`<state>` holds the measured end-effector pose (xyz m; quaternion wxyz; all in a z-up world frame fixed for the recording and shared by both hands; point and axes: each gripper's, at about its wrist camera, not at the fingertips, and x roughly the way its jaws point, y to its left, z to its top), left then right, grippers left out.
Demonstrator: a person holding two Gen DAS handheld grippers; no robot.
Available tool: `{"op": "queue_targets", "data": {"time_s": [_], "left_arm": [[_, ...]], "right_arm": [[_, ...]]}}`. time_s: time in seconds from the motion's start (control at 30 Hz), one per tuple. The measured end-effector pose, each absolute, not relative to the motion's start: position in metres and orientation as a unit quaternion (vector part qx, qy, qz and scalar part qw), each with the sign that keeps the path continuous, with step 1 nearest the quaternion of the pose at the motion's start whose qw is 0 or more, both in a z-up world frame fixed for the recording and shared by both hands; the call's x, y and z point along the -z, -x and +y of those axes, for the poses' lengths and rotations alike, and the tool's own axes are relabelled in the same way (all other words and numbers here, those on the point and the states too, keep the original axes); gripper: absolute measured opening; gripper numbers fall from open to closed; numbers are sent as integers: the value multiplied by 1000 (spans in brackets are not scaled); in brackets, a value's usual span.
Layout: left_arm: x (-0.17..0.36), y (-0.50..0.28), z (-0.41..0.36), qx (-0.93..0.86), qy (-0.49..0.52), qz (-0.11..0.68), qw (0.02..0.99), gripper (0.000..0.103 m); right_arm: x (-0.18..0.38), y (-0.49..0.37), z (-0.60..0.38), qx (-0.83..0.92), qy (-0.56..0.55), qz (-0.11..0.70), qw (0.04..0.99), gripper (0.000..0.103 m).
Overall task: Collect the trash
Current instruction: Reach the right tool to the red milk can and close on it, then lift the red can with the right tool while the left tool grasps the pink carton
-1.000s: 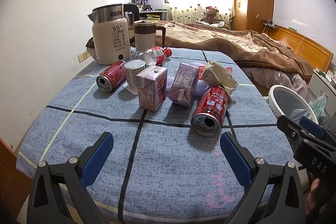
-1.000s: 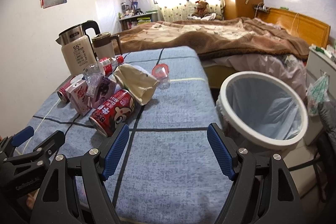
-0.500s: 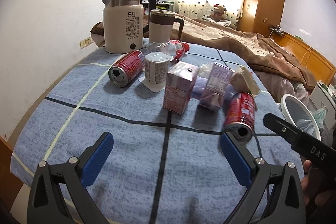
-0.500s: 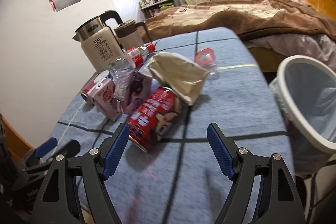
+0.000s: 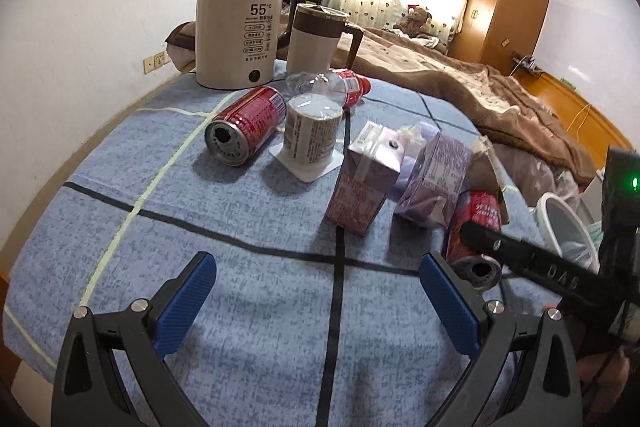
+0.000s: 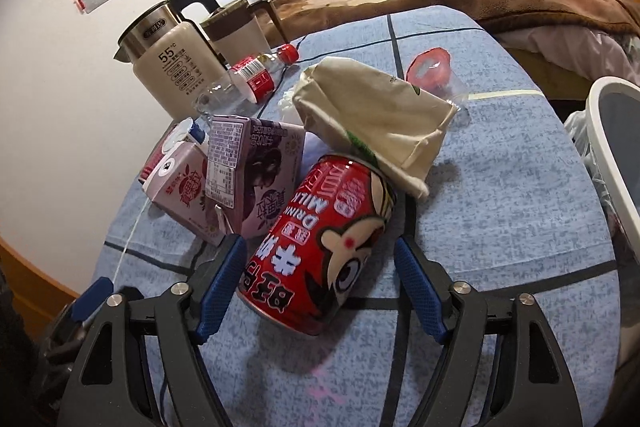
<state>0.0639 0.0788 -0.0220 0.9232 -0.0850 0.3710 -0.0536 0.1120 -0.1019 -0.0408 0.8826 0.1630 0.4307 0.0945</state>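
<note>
Right wrist: right gripper (image 6: pixel 318 277) straddles the red can (image 6: pixel 320 247) lying on the blue tablecloth (image 6: pixel 500 187); jaws just closing, pads not yet pressing, likely aligning a grasp. Bin (image 6: pixel 616 147) near, right. Left gripper (image 5: pixel 318 301) released, idle over cloth.

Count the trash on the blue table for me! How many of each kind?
Red cans: 2
Drink cartons: 2
Plastic bottle: 1
Paper cup: 1
Beige wrapper: 1
Red lid: 1
Total: 8
</note>
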Motion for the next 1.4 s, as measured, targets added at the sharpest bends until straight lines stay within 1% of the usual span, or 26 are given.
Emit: {"op": "queue_targets", "data": {"time_s": [0.03,0.27,0.33,0.43,0.5,0.63,0.7,0.73,0.77,0.8,0.83,0.9,0.93,1.0,1.07,1.4], "left_arm": [[22,-66,79,57,87,370,923,103],[21,-87,73,74,85,367,923,101],[21,-95,71,79,86,368,922,98],[20,-105,64,86,74,363,925,97],[21,-114,62,87,72,367,923,93],[23,-122,61,86,76,364,924,90],[25,-127,59,86,72,366,924,83],[25,-128,57,88,71,366,924,83],[26,-129,56,93,71,365,923,80],[27,-130,56,100,73,365,923,73],[28,-130,55,107,74,365,922,71],[30,-132,53,116,77,369,919,62],[31,-134,52,119,77,372,917,60],[32,-135,50,124,78,372,917,47],[33,-135,47,128,73,372,916,42],[24,-121,42,124,61,360,923,41]], "right_arm": [[40,-111,-102,-94,-163,430,883,65],[38,-105,-113,-89,-156,425,887,63],[37,-100,-116,-88,-147,423,890,63],[37,-96,-123,-93,-146,427,888,63],[37,-92,-128,-95,-144,427,888,62],[36,-83,-135,-85,-133,424,892,62],[36,-79,-138,-87,-128,423,893,62],[36,-78,-138,-87,-127,422,893,62],[36,-77,-140,-88,-127,422,893,62],[36,-76,-141,-88,-127,423,893,62],[36,-76,-141,-87,-127,423,893,62],[35,-75,-143,-85,-127,423,893,62],[35,-74,-144,-84,-127,423,893,62],[36,-72,-146,-84,-130,423,893,62],[36,-71,-147,-83,-130,422,893,62],[34,-68,-147,-86,-127,418,895,61]]}}
